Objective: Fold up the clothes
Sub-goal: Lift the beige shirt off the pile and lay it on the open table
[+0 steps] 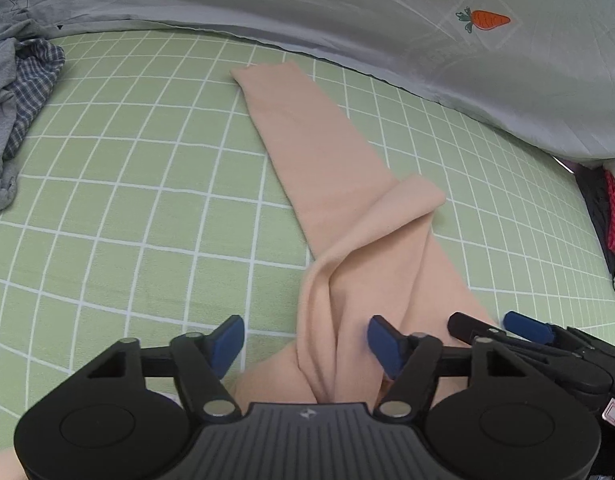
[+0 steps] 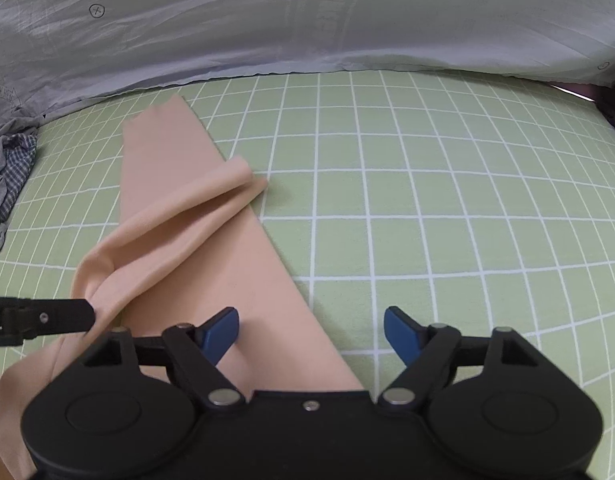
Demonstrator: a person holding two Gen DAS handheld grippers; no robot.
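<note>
we have one long peach-coloured knit garment [image 1: 327, 168] stretched lengthwise on the green white-gridded bed sheet [image 1: 127, 184], its far end lying flat near the pale grey carrot-print duvet [image 1: 307, 4] and its near end bunched into soft ridges under our tools. one flap is turned over on itself about midway along, its tip poking past the right edge of the strip.

we judge that we are early in a fold: the cloth is laid out long and narrow, the near end is loose, and nothing is pinched yet. our left gripper [image 1: 305, 344] hangs over the bunched near end with its blue pads spread wide, one to each side of the ridge. our right gripper [image 2: 311, 334] is also spread wide, its left pad over the cloth's right edge and its right pad over bare sheet; it holds nothing.

the next move, as we see it, calls for both tools to close on the near end, each at a corner, then lift and carry it toward the far end so the halves meet. the turned flap may want smoothing first, or the fold will be lumpy.

counted: one peach garment, two grippers, one duvet, one heap of grey and blue-checked clothes [image 1: 15, 112] off to the left, and a dark bundle with red cloth [image 1: 605, 216] at the right edge.
</note>
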